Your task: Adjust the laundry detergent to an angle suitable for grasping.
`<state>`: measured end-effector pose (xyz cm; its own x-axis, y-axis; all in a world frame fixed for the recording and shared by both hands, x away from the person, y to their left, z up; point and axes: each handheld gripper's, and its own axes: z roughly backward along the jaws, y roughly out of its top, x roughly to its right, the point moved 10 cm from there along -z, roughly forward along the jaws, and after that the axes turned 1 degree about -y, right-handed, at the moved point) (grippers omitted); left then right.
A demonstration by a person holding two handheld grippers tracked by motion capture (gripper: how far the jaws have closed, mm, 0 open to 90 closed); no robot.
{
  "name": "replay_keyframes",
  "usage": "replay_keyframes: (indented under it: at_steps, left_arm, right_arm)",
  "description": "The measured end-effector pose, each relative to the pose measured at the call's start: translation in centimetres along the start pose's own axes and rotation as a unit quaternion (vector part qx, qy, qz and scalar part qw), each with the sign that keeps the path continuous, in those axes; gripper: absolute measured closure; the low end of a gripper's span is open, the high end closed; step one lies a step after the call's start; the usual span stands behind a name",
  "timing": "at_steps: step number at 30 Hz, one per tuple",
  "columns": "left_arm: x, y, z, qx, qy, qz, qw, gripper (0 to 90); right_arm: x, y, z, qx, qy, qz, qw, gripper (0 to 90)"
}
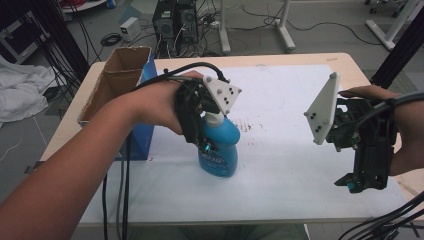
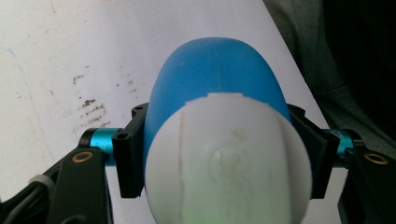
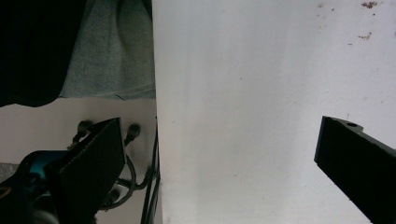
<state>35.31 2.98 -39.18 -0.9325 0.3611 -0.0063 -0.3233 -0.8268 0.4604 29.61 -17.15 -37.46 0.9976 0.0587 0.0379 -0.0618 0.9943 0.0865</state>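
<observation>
Where the table's left edge begins, we count one cardboard box (image 1: 116,82), then one blue spray bottle (image 1: 218,147) upright on one white sheet (image 1: 280,165), our left gripper (image 1: 206,145) clamped around it, our right gripper (image 1: 362,184) gaping, empty.

Bottles: one, blue (image 1: 218,145), with a white top
Grippers: two, left (image 1: 202,142) and right (image 1: 357,182)
Hands: two, one on each gripper
Boxes: one, cardboard (image 1: 117,80), open-topped
Sheets: one, white (image 1: 280,150), spread on the table
Tables: one (image 1: 345,62)
Grey plates: two, one on each gripper
</observation>
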Motion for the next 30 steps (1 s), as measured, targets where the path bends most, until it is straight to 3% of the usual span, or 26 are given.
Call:
replay_keyframes:
  at_steps: [8,19,30]
  left_arm:
    - [0.1,-0.3,0.5,-0.004,0.006,0.013,0.9999,28.9]
    - [0.2,-1.1,1.8,-0.03,0.017,0.033,0.9989,24.8]
    - [0.2,-2.0,3.0,-0.076,0.026,0.06,0.995,20.4]
  right_arm:
    - [0.0,0.2,0.0,0.0,-0.001,0.003,1.0,1.1]
    - [0.3,0.6,0.0,0.001,-0.001,0.009,1.0,1.1]
    - [0.3,0.8,0.0,0.001,-0.001,0.014,0.9999,1.1]
